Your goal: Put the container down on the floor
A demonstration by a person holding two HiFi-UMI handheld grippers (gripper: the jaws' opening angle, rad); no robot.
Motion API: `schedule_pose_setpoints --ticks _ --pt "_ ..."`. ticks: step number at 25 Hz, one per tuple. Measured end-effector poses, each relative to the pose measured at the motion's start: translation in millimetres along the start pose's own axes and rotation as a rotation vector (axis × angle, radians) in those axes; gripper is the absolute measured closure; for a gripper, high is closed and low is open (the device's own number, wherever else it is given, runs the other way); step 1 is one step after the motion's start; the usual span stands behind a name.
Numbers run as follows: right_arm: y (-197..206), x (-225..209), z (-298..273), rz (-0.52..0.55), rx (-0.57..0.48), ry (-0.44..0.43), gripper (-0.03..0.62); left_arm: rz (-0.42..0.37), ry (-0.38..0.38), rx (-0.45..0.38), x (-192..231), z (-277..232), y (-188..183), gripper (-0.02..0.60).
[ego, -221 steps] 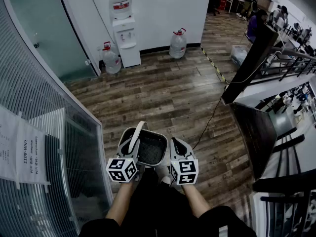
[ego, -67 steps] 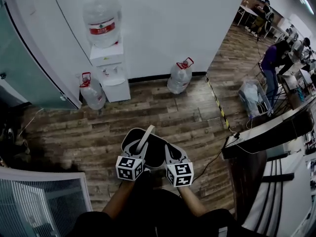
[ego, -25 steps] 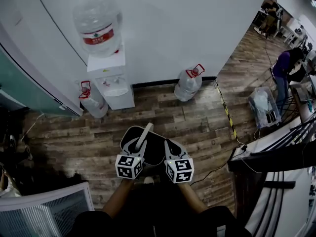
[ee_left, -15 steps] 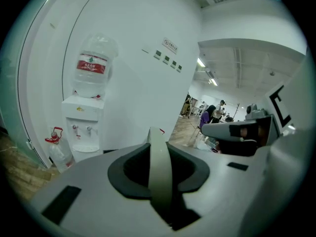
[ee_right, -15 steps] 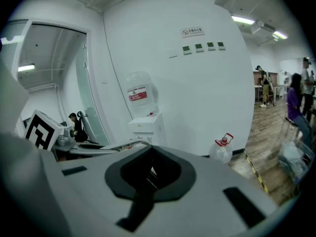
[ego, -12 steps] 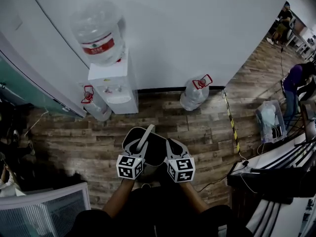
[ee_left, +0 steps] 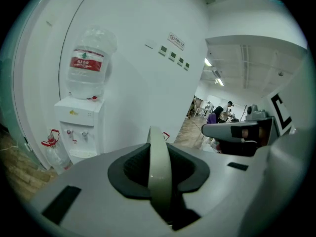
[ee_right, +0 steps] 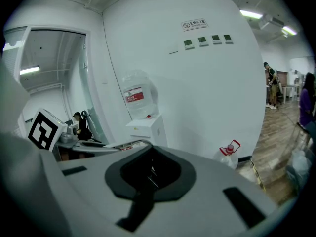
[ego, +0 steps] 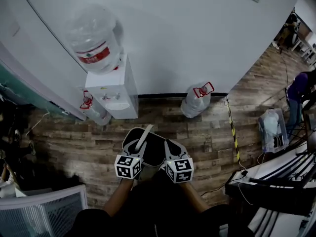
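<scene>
1. Left tongs are clamped on the pale handle, which looks to carry the weight.
2. Right tongs pinch the right rim of the container, probably to stop it swinging.
3. The container hangs in front of the person, above the wooden floor, near the water dispenser.
4. It's not set down yet; I'd say a level lowering comes next.
</scene>
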State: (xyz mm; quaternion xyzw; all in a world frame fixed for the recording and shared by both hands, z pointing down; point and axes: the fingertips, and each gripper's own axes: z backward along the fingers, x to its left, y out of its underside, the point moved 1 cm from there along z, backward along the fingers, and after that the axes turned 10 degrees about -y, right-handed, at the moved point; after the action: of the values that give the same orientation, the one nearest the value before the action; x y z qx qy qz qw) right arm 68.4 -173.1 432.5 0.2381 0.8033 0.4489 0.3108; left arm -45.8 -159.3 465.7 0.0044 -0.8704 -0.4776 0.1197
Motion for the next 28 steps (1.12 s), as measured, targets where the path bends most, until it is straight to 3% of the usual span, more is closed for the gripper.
schedule_pose_setpoints --ticks 14,28 --pt "-19.9 -56.8 -20.1 -0.003 0.002 0.004 0.583 0.04 -0.065 -0.054 3.9 -64.4 -48.3 0.496" --pt "-69.4 -110.5 -114.0 0.001 0.029 0.009 0.583 0.064 -0.035 -0.045 34.6 -164.5 -100.3 0.495"
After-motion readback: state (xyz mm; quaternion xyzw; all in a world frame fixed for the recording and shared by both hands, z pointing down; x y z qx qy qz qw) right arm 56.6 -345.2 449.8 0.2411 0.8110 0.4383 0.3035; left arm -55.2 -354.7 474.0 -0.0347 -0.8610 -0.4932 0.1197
